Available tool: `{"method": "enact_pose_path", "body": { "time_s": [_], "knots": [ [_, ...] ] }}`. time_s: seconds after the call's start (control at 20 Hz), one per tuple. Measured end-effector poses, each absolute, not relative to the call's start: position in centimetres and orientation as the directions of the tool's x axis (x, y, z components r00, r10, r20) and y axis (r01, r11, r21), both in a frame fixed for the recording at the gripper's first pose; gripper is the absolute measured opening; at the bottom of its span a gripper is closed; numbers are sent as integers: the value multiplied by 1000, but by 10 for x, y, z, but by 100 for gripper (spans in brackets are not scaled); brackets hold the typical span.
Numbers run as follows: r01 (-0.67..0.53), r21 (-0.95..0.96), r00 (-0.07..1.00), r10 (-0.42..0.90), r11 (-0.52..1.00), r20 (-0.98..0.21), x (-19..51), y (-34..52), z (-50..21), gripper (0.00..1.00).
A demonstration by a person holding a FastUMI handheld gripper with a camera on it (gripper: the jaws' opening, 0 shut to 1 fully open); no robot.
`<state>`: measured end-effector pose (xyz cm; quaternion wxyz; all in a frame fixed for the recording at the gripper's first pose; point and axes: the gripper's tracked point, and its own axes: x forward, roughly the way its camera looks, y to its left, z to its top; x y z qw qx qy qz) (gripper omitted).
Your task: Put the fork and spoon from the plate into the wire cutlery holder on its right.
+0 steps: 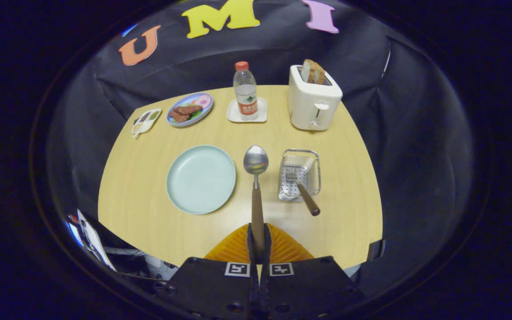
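My gripper (259, 242) is shut on the wooden handle of the spoon (256, 178), whose metal bowl points away from me, held above the table between the plate and the holder. The pale green plate (201, 178) lies bare just left of the spoon. The wire cutlery holder (299, 175) stands to the right of the spoon. The fork (302, 193) rests in it, tines down inside, its wooden handle leaning out over the near rim.
On the wooden table (149, 213), beyond the plate: a white toaster (313, 100) with bread at the far right, a water bottle (245, 91) on a white coaster, a blue plate of food (190, 109) and a small white sauce dish (146, 121).
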<state>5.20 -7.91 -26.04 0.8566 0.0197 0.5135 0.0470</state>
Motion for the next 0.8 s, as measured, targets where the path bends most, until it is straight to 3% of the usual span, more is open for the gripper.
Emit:
{"method": "enact_pose_path", "body": {
  "time_s": [0.3,0.8],
  "knots": [
    [-4,101,366,96,995,-926,72,-131,-249,1],
    [-6,66,89,66,998,-994,89,-136,-261,1]
  ]
}}
